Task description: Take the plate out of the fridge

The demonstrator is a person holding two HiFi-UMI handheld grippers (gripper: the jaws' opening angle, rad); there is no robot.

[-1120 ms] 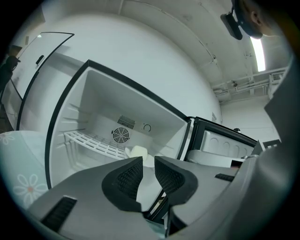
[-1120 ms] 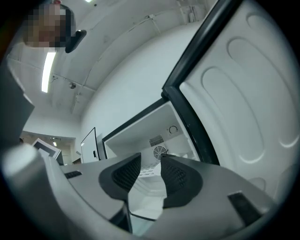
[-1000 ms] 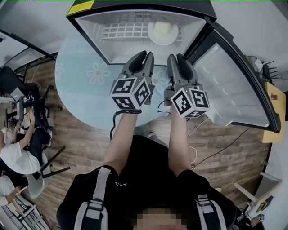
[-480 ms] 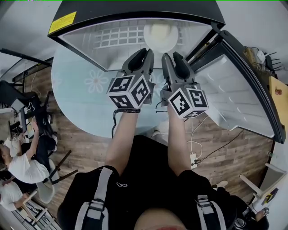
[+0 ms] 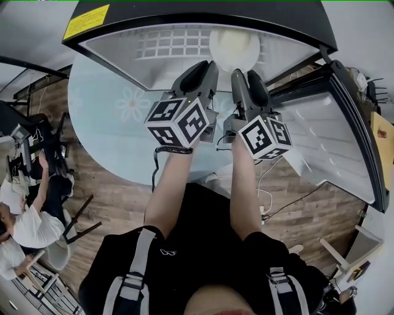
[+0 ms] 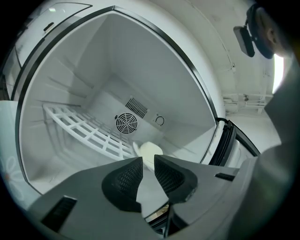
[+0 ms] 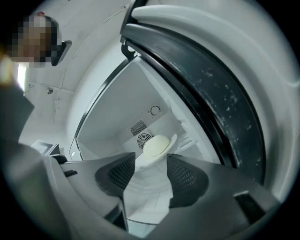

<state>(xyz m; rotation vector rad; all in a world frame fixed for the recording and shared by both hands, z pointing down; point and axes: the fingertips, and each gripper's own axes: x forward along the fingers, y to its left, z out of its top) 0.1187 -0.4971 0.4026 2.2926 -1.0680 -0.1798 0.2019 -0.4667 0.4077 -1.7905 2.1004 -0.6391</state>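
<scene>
- The fridge (image 5: 184, 13) stands open, its door (image 5: 332, 141) swung out to the right.
- The plate (image 5: 234, 46), pale and round, sits deep inside the fridge near the back wall, just beside the end of the white rack (image 6: 84, 129) and below a round fan (image 6: 125, 123).
- The 2 grippers are side by side at the fridge mouth, both pointing in toward the plate.
- The left gripper (image 6: 148, 161) has its jaws a narrow gap apart and closing. Nothing is between them, and the plate shows beyond the gap, well apart from the pads.
- The right gripper (image 7: 151, 161) has its jaws wider apart and opening. Nothing is between them either, and the plate lies farther in, in line with the gap and untouched.
- Below the fridge in the head view is a round table (image 5: 117, 123) with a flower print.
</scene>
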